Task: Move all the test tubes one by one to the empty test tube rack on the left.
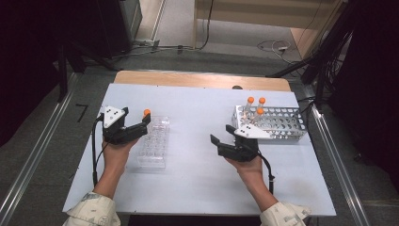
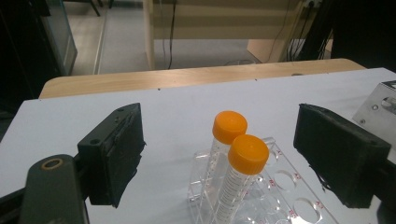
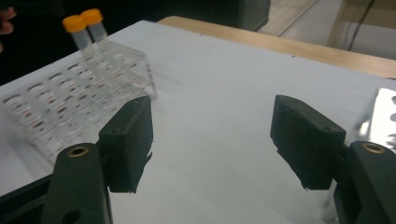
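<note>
Standing upright at the far end of a clear plastic tube rack are two clear graduated tubes with orange screw caps, seated in neighbouring holes; the nearer tube leans slightly. This clear rack sits on the left half of the pale blue table top. The left gripper is released, its jaws standing wide on either side of the two tubes, pads apart from both; nothing is held. Judgement: a tube has been delivered and the hand must now back off.

To do that well: draw the left gripper straight up or back along its own line, keeping the jaws wide so neither pad clips a cap and tips the light rack.

Further right, the right gripper hangs empty, jaws spread, above bare table between the two racks. Just beyond it stands a white perforated metal rack with three more orange-capped tubes at its left end. Likely next source: approach one cap from above, centred, clear of its neighbours.
</note>
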The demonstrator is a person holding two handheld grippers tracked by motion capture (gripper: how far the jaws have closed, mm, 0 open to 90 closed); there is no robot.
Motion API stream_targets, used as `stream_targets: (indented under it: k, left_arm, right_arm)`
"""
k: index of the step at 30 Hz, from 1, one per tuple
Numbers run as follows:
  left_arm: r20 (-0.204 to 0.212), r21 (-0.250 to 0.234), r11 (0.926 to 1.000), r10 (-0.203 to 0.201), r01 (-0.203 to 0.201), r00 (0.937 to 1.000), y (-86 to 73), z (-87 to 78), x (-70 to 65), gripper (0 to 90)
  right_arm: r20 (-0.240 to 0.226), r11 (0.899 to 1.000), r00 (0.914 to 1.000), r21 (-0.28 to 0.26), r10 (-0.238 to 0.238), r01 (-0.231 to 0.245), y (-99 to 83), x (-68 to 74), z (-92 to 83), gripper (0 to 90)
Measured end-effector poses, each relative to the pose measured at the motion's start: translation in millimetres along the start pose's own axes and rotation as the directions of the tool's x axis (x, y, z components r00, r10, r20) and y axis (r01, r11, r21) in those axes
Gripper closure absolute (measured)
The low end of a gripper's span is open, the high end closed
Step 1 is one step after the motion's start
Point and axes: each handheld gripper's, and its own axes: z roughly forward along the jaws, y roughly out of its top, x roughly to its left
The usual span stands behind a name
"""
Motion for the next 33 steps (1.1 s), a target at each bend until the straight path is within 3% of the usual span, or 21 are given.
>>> stream_targets:
  k: [8, 12, 33]
  left_arm:
    - [0.0, 0.001, 1.0, 0.001, -0.001, 1.0, -0.3, 0.3, 0.0, 16.4]
    - [0.007, 0.005, 0.9999, -0.013, 0.013, 0.9999, -0.6, 0.7, 1.0, 16.5]
    - [0.003, 0.003, 0.9999, -0.017, 0.016, 0.9999, -0.3, -0.8, 2.9, 16.5]
  right_arm:
    - [0.104, 0.998, 0.9928, -0.042, 0.06, -0.056, 4.4, -32.0, -13.8, 28.8]
    - [0.121, 0.996, 0.9896, -0.044, 0.077, -0.073, 3.4, -42.8, -15.4, 29.0]
    - [0.232, 0.995, 0.9676, -0.046, 0.101, -0.092, -3.3, -70.7, -20.5, 29.1]
